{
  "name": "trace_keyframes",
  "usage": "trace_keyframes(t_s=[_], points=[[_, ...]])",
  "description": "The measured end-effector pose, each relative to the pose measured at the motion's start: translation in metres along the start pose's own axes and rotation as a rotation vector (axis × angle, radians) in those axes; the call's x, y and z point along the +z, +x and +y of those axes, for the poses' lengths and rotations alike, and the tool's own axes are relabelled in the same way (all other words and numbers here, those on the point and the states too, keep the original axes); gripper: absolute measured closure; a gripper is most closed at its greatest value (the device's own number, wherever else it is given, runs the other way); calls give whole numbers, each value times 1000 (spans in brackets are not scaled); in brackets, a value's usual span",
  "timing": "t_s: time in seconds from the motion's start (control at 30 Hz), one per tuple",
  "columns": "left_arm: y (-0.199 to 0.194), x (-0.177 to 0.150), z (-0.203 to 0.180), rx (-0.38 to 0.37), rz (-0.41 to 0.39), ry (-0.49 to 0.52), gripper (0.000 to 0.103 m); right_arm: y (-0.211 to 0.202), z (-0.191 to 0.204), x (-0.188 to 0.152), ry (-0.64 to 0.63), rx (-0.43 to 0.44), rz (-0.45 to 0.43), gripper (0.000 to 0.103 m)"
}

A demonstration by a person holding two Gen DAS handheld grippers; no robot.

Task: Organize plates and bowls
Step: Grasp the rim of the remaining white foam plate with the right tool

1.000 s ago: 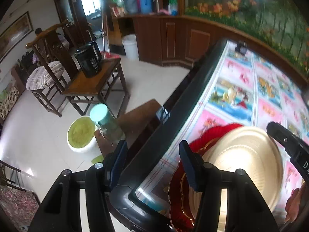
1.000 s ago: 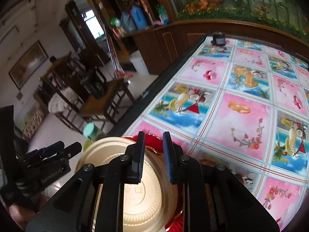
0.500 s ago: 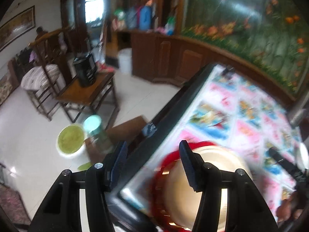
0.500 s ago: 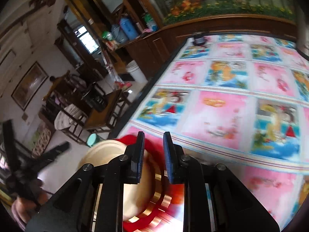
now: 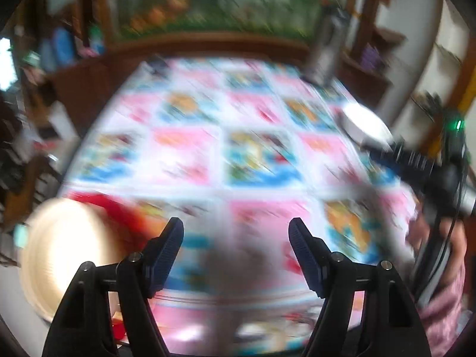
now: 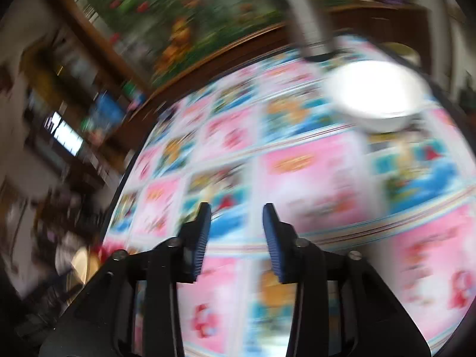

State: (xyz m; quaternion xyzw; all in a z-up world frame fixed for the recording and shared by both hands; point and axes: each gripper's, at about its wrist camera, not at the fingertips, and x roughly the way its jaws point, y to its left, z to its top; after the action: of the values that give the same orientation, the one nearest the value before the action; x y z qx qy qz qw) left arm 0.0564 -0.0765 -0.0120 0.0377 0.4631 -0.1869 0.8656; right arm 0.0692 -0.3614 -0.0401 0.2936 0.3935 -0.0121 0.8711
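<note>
Both views are smeared by motion. A cream plate [image 5: 62, 253] rests on a red plate [image 5: 119, 208] at the table's near left corner. My left gripper [image 5: 236, 232] hangs over the patterned tablecloth [image 5: 184, 154], jaws opening wide with nothing between them. A white bowl [image 6: 377, 95] stands far right on the table, also visible as a white bowl [image 5: 364, 123] in the left wrist view. My right gripper [image 6: 236, 218] points across the cloth toward that side, jaws opening and empty. The cream plate [image 6: 81, 263] shows small at its lower left. The right gripper's body [image 5: 416, 163] crosses the left view's right edge.
A grey metal flask [image 5: 327, 47] stands at the table's far right end. Dark wooden cabinets [image 5: 89, 74] and a flowered mural [image 5: 223, 3] lie behind the table. A person's pink sleeve [image 5: 443, 297] shows at right.
Both grippers have swung right, away from the stacked plates, which now lie at the left. Both sets of jaws stand wider apart. The white bowl has come into view.
</note>
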Motion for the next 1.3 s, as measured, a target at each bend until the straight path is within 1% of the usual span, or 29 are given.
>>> trace_keyframes(t_s=[0.03, 0.13, 0.2, 0.23, 0.33, 0.47, 0.53, 0.63, 0.67, 0.7, 0.73, 0.77, 0.8, 0.87, 0.93, 0.97, 1.03, 1.17, 1.3], points=[[17, 0, -11, -31, 59, 4, 30, -7, -13, 6, 22, -17, -14, 66], [51, -2, -34, -65, 169, 11, 30, -28, -63, 35, 106, -94, -58, 67], [62, -2, -43, -68, 205, 9, 30, -37, -90, 50, 169, -121, -82, 64], [67, 0, -45, -67, 216, 5, 30, -39, -103, 58, 200, -139, -88, 61], [72, 6, -50, -58, 229, 1, 30, -37, -136, 78, 289, -166, -93, 61], [83, 12, -51, -45, 244, 0, 30, -15, -164, 101, 390, -147, -66, 61], [88, 11, -53, -42, 256, 3, 30, 1, -172, 110, 432, -159, -45, 62], [91, 11, -51, -33, 266, 3, 30, 18, -174, 113, 472, -175, -34, 62], [92, 11, -49, -32, 266, 0, 30, 22, -172, 112, 473, -179, -26, 64], [92, 12, -48, -31, 267, -5, 30, 27, -170, 112, 466, -192, -13, 69], [92, 13, -45, -31, 267, -15, 30, 29, -166, 110, 450, -211, -8, 84], [92, 14, -43, -31, 266, -21, 30, 32, -162, 109, 425, -230, -3, 88], [92, 15, -41, -32, 264, -28, 30, 33, -157, 107, 398, -249, 1, 89], [91, 16, -37, -30, 259, -41, 30, 34, -151, 101, 368, -246, 8, 91], [89, 17, -33, -28, 255, -52, 30, 37, -144, 94, 342, -210, 41, 91], [88, 18, -30, -29, 253, -61, 30, 38, -138, 88, 332, -175, 68, 91], [84, 19, -24, -29, 245, -84, 30, 42, -126, 77, 294, -134, 119, 91], [77, 22, -13, -28, 220, -130, 30, 43, -90, 45, 157, -74, 215, 91], [71, 29, -6, -36, 199, -175, 30, 43, -59, 19, 44, -33, 271, 91]])
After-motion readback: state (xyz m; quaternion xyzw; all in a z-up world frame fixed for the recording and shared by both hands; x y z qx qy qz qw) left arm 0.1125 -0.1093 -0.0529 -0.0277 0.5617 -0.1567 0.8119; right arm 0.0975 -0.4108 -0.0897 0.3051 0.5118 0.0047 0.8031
